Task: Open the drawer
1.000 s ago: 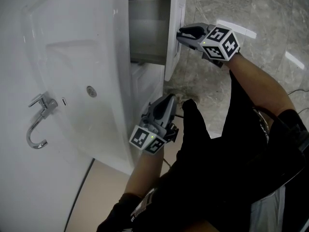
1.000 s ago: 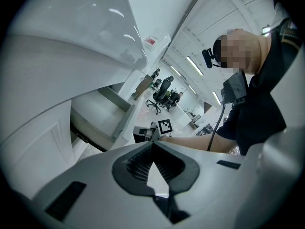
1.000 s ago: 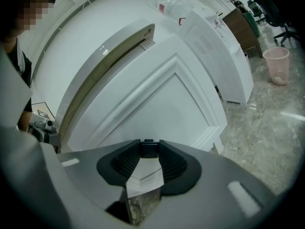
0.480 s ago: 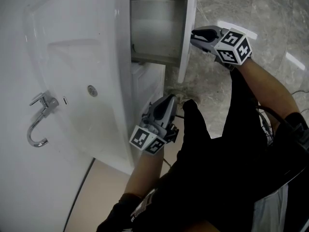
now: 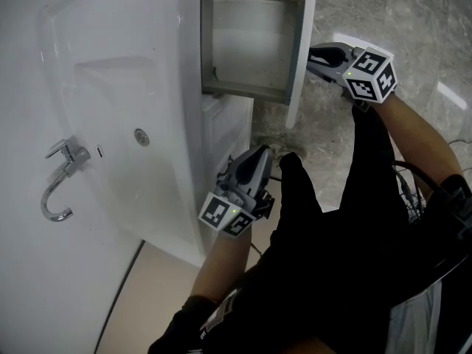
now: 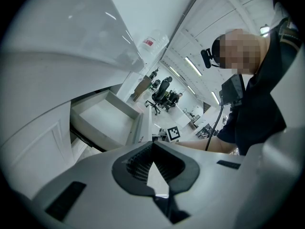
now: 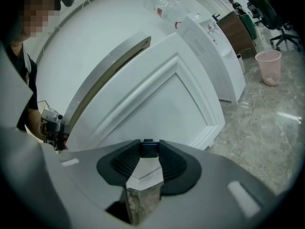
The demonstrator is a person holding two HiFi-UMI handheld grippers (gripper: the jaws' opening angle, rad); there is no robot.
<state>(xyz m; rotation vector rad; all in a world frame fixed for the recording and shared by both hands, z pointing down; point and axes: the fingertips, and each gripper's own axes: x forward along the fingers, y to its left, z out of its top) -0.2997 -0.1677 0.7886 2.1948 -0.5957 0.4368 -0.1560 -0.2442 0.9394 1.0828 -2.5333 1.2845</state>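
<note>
The drawer [image 5: 247,46] stands part-way out of the vanity cabinet [image 5: 221,127]. The right hand-held gripper [image 5: 316,53], clamped on its front panel [image 5: 301,72], lies straight outward along the slide axis. The left hand-held gripper [image 5: 258,153] hangs lower, closed and empty.

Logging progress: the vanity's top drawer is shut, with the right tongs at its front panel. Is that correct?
Not quite. The drawer is pulled well out of the vanity, as the head view shows. The right tongs are at its front panel, as you say.
</note>
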